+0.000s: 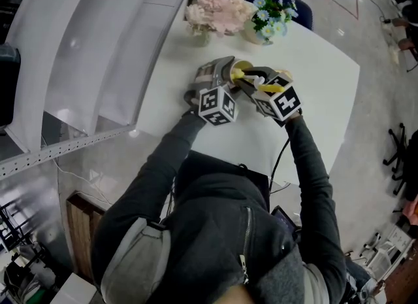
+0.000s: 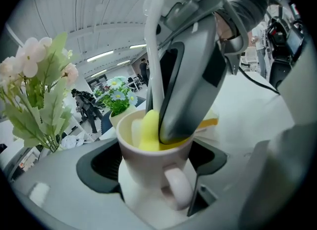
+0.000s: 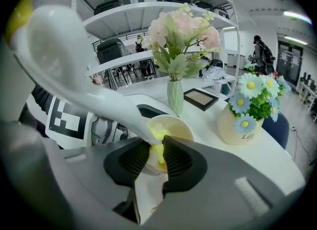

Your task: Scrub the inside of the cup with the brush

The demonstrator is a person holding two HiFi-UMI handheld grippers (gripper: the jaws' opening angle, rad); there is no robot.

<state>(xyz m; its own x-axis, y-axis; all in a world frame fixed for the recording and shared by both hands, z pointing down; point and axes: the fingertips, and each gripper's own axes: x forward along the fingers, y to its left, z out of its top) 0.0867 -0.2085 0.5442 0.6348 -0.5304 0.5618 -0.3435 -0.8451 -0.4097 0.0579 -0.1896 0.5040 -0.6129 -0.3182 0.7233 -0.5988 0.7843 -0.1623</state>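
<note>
Currently the cup (image 2: 148,174) stands mouth up, clamped by its body between the jaws of the left gripper (image 2: 154,172), presumably to steady it against scrubbing. The brush (image 3: 94,93) is pinched just above its yellow sponge head (image 2: 147,131) by the right gripper (image 3: 154,159) — jaws closed on it at the rim, head down inside the cup. Both are over the white table (image 1: 326,80).

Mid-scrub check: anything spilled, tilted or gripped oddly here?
No spill; the cup sits squarely in the left gripper. One oddity: the right gripper pinches the brush low, at its yellow sponge, so its jaw tips dip into the cup's mouth.
</note>
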